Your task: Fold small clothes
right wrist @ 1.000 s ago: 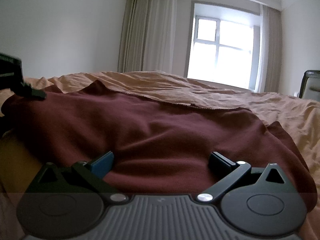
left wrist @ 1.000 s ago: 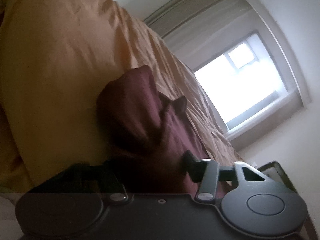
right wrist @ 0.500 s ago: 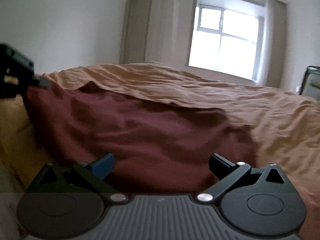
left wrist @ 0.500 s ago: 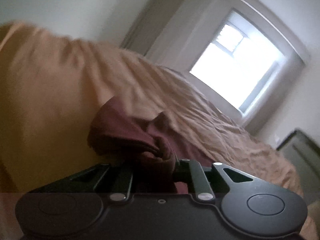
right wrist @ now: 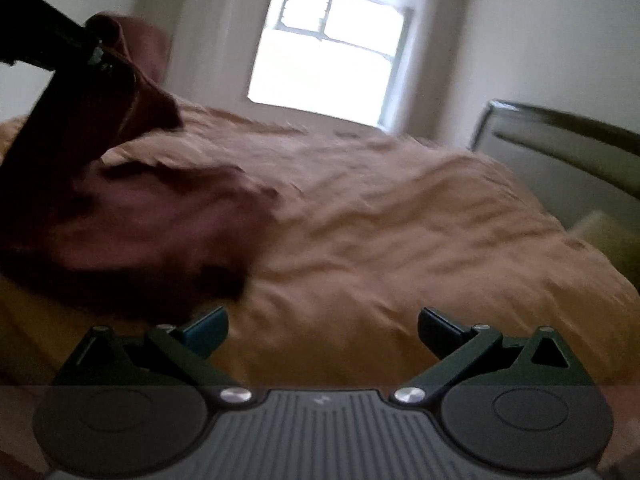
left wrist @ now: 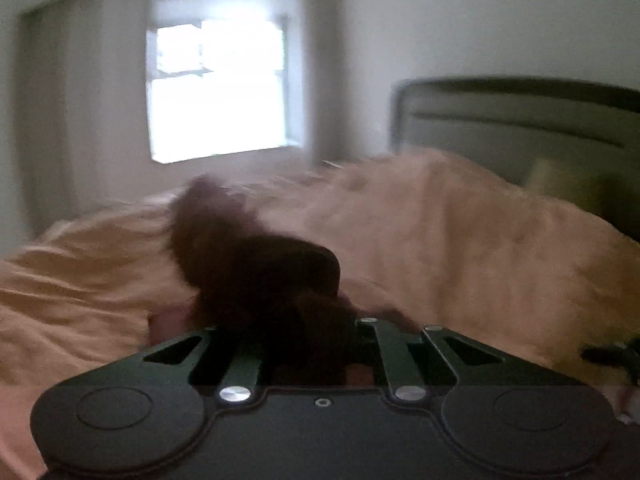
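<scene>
With the maroon garment (left wrist: pixel 256 264) pinched by the left gripper (left wrist: pixel 308 344) and the right gripper (right wrist: pixel 322 330) held wide, bunching could be caused.

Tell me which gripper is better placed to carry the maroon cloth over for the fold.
Left. The left gripper is already shut on a raised corner of the maroon cloth, lifting it off the orange bedspread. The right gripper is open and holds nothing, with the cloth off to its left.
</scene>
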Demonstrator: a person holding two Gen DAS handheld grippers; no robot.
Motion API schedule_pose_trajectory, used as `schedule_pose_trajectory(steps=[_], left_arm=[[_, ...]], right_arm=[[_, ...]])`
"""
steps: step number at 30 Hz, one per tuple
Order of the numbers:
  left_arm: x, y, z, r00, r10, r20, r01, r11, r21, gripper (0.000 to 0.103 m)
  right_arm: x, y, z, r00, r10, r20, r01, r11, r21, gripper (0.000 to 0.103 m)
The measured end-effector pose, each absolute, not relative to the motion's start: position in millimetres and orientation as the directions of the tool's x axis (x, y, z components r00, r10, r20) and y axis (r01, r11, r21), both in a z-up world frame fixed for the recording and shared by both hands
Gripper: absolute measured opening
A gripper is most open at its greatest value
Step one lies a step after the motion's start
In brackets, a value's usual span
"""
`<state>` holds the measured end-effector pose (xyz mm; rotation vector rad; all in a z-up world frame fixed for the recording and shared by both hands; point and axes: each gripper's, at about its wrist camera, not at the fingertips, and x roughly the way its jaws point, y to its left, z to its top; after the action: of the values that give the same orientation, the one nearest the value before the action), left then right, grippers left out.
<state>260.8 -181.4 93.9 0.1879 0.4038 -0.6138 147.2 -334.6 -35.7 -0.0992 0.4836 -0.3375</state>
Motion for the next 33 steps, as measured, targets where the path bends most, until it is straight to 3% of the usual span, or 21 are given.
schedule_pose_trajectory(steps=[3, 7, 8, 10, 13, 18, 22, 26, 33], left_arm=[[257.9, -195.6, 64.3, 0.643, -0.584, -0.496, 0.636, 0.768, -0.081, 0.013], [262.3, -189.4, 37.1, 0.576, -0.592, -0.564, 0.596, 0.776, -0.207, 0.023], [263.8, -185.0, 34.5, 0.573, -0.598, -0.56, 0.587, 0.776, -0.229, 0.028], [264.5, -177.3, 35.9, 0.564, -0.625, -0.54, 0.587, 0.763, -0.271, 0.048], [260.3, -173.1, 43.3, 0.568, -0.649, -0.507, 0.593, 0.749, -0.295, 0.071], [250.4, -168.9, 52.8, 0.591, -0.643, -0.487, 0.583, 0.758, -0.292, 0.082], [243.8, -144.3, 64.6, 0.658, -0.597, -0.459, 0.514, 0.802, -0.305, 0.1], [241.3, -114.0, 71.8, 0.743, -0.506, -0.439, 0.403, 0.861, -0.311, 0.102], [259.1, -81.1, 47.5, 0.74, -0.399, -0.542, 0.24, 0.909, -0.341, 0.102]], right_arm=[[141.2, -346.0, -44.1, 0.79, -0.382, -0.48, 0.332, 0.924, -0.19, 0.103], [136.1, -351.1, -51.7, 0.774, -0.383, -0.504, 0.322, 0.924, -0.209, 0.103], [136.2, -350.5, -52.4, 0.775, -0.381, -0.504, 0.313, 0.924, -0.217, 0.103], [138.2, -347.6, -53.2, 0.778, -0.38, -0.5, 0.301, 0.924, -0.234, 0.103], [143.9, -344.9, -53.4, 0.787, -0.368, -0.495, 0.288, 0.929, -0.234, 0.103], [145.5, -336.3, -50.2, 0.801, -0.356, -0.482, 0.283, 0.934, -0.22, 0.103], [142.6, -335.5, -47.3, 0.804, -0.373, -0.464, 0.307, 0.927, -0.214, 0.103], [138.9, -346.0, -35.8, 0.812, -0.402, -0.422, 0.396, 0.912, -0.106, 0.103], [155.6, -371.7, 2.1, 0.873, -0.337, -0.352, 0.419, 0.888, 0.19, 0.103]])
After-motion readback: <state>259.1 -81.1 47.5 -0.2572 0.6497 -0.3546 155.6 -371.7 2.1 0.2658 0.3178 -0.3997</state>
